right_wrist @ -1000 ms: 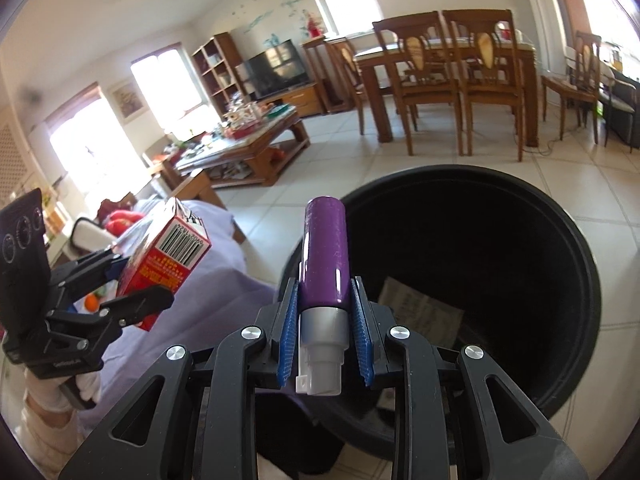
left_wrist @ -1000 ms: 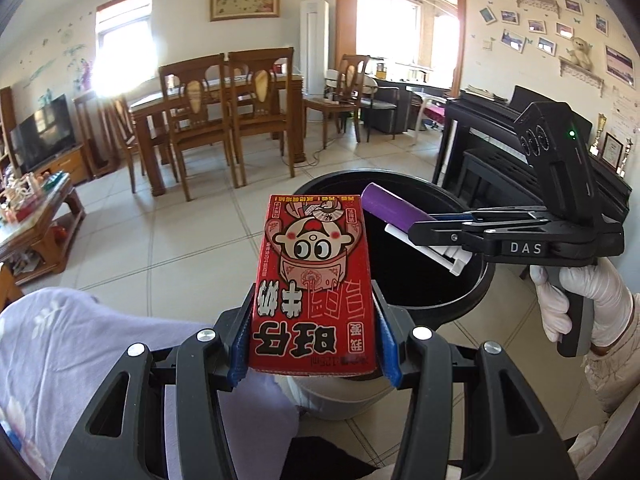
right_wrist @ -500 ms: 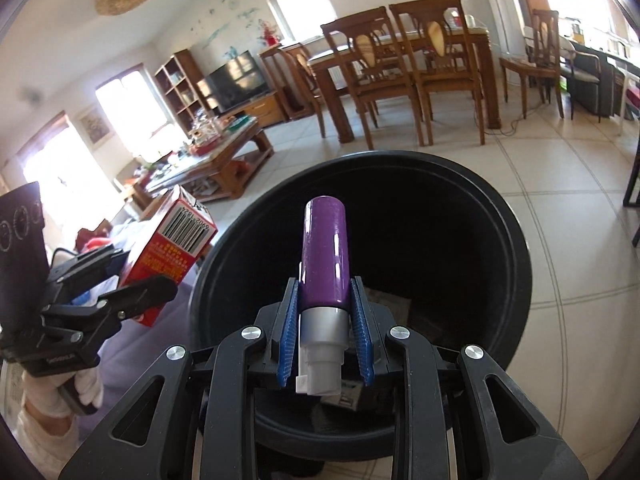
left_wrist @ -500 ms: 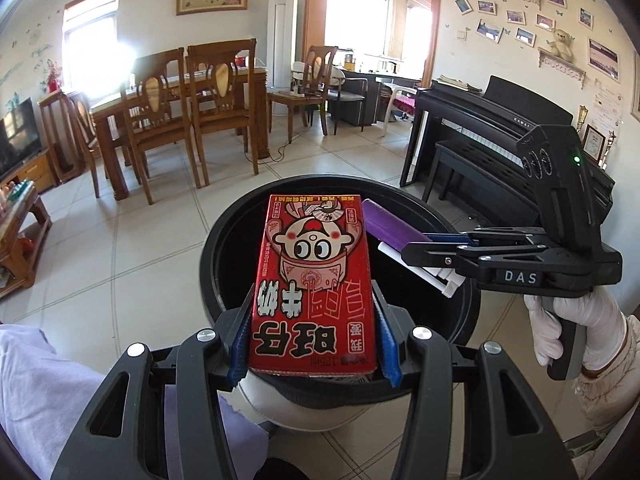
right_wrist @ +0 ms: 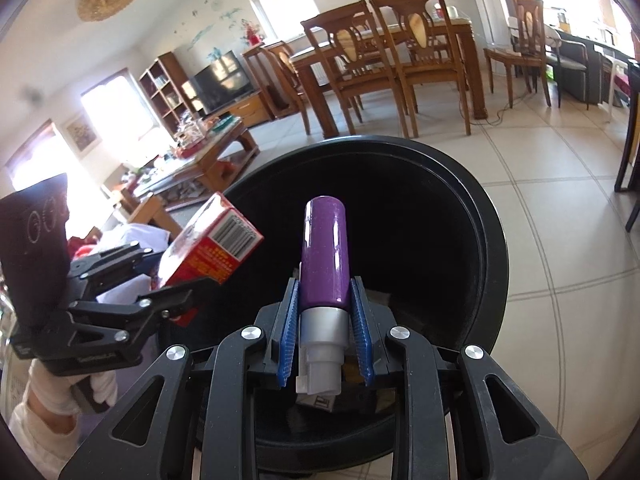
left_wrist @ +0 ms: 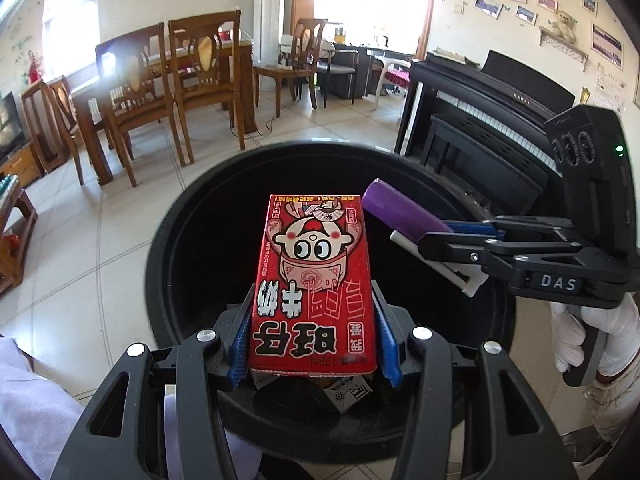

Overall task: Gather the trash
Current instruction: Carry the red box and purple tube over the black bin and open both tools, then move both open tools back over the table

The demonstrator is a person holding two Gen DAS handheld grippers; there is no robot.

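Left gripper (left_wrist: 313, 328) clamped on red milk carton (left_wrist: 314, 280), held over the mouth of black bin (left_wrist: 160, 264). Right gripper (right_wrist: 325, 326) clamped on purple bottle (right_wrist: 323, 256), also over the bin; paper scraps (left_wrist: 346, 394) lay inside

Bright daylight floods in through blown-out windows (right_wrist: 116, 108), and the fisheye edges bend and darken.
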